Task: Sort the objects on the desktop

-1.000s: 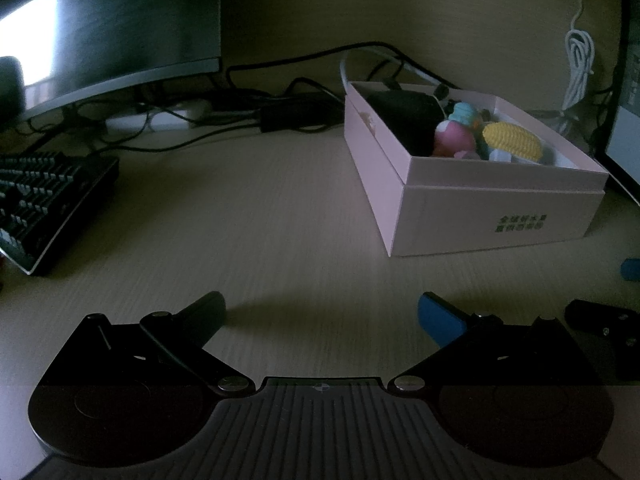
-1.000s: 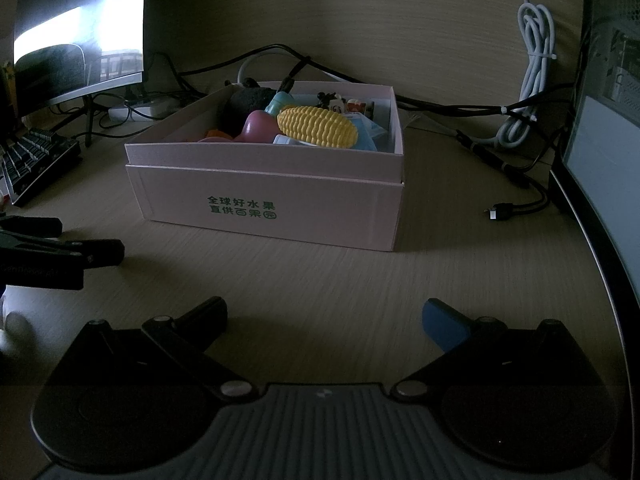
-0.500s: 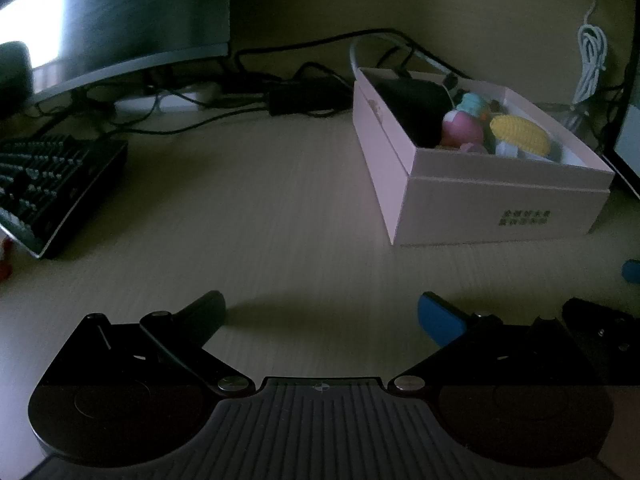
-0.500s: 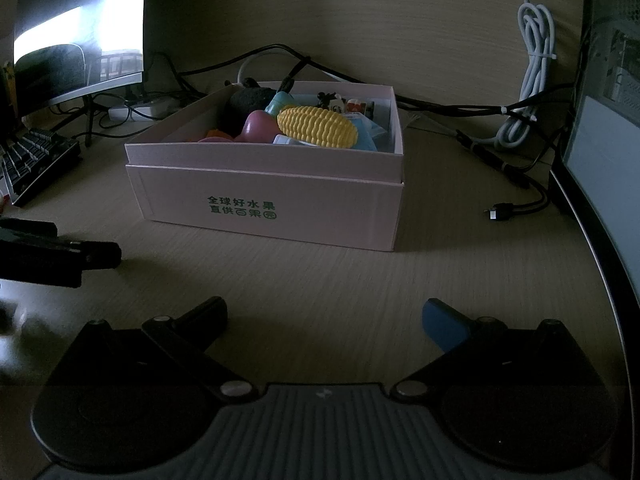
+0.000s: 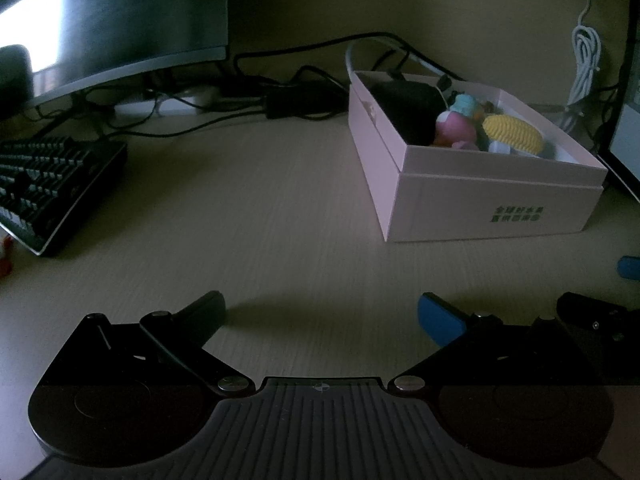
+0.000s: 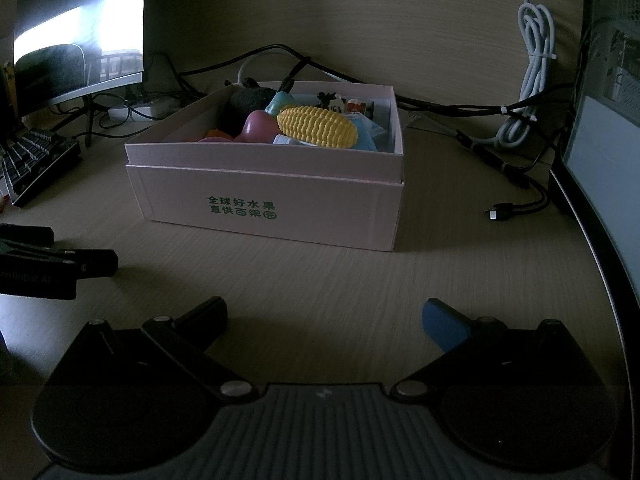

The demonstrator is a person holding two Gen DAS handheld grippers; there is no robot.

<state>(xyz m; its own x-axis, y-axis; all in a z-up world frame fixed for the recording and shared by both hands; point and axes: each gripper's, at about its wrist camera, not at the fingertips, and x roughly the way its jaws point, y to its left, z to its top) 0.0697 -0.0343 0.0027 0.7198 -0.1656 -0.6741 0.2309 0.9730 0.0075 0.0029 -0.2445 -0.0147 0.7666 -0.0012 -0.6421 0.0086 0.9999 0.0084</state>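
Dim room, pale wooden desk point(image 6: 320, 280). Pink box point(image 6: 264, 208) mid-desk, holding toy corn point(image 6: 318, 126). Keyboard point(image 5: 52, 184) left, monitor point(image 5: 112, 20) behind, cables point(image 6: 532, 80) right. Left gripper point(image 5: 320, 312) and right gripper point(image 6: 324, 316) both spread wide, grasping nothing.

We see a pale wood-grain surface point(image 5: 256, 208) in dim light, backed by a wall point(image 6: 400, 16) of similar grain. At the left stands a monitor point(image 5: 112, 20), its screen catching a bright reflection, with a dark keyboard point(image 5: 52, 184) in front of it. Black cables point(image 5: 304, 76) and a white power strip point(image 5: 168, 104) lie along the wall. A coiled white cable point(image 6: 532, 80) hangs at the right, beside a second screen edge point(image 6: 600, 184).
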